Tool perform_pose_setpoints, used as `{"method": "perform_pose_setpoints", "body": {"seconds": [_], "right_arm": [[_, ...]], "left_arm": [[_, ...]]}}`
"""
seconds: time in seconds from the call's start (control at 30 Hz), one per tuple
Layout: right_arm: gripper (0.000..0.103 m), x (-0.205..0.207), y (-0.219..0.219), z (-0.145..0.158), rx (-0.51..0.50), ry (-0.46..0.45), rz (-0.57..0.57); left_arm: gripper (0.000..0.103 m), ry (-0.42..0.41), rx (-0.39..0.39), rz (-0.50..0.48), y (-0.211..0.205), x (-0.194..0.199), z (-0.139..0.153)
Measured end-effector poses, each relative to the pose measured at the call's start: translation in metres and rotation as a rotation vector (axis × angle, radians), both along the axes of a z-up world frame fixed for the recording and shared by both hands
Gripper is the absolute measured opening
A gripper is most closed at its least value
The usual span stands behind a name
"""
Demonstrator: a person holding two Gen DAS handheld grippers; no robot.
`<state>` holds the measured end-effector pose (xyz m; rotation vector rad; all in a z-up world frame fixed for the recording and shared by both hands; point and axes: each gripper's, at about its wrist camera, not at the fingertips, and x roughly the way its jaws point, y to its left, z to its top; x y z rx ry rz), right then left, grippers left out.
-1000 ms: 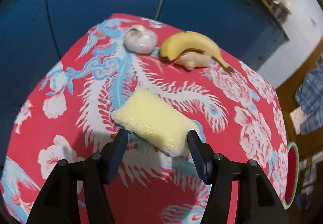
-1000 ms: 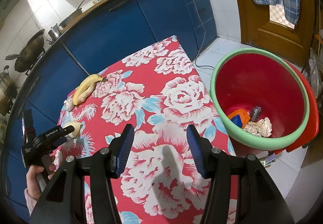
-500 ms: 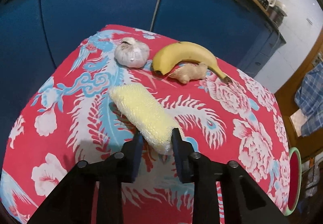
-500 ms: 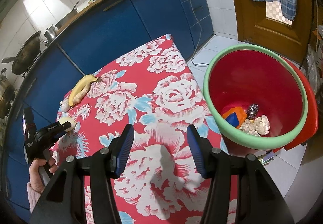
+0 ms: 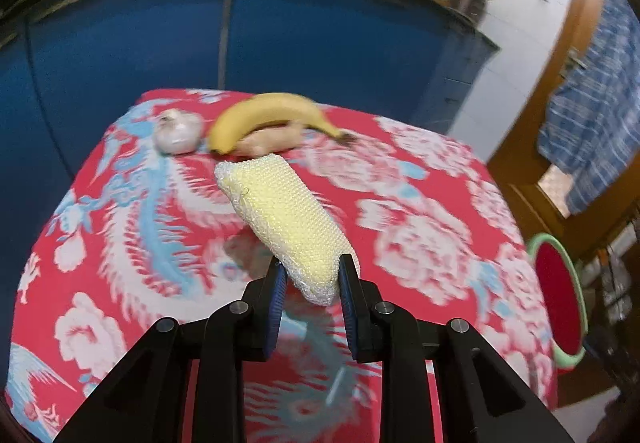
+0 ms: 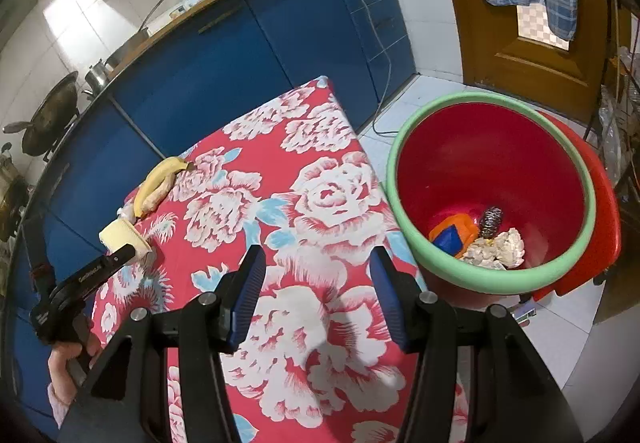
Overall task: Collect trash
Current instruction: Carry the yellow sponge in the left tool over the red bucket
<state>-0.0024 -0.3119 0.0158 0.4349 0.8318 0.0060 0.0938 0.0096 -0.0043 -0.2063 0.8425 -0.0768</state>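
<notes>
Since a second ago your left gripper (image 5: 312,277) has clamped onto the yellow sponge (image 5: 286,221) and raised it off the floral tablecloth (image 5: 420,227); its near end is pinched between the blue pads while the rest juts forward past the tips, its shadow on the cloth beneath. Beyond it lie the banana (image 5: 268,115), a piece of ginger (image 5: 276,141) against it, and a garlic bulb (image 5: 178,131). Your right gripper (image 6: 318,283) hovers with jaws spread and empty, beside the red bin (image 6: 492,187) with its green rim.
</notes>
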Motion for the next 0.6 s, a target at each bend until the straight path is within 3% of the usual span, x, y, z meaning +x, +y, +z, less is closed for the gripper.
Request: {"method": "perform_pose_setpoints", "body": {"seconds": [0.6], "right_arm": [[0.057,-0.026,-0.058,0.023,-0.033,-0.057,-0.134]], "left_arm": [[0.026,-0.073,-0.009,-0.344,-0.122,-0.020,0.041]]}}
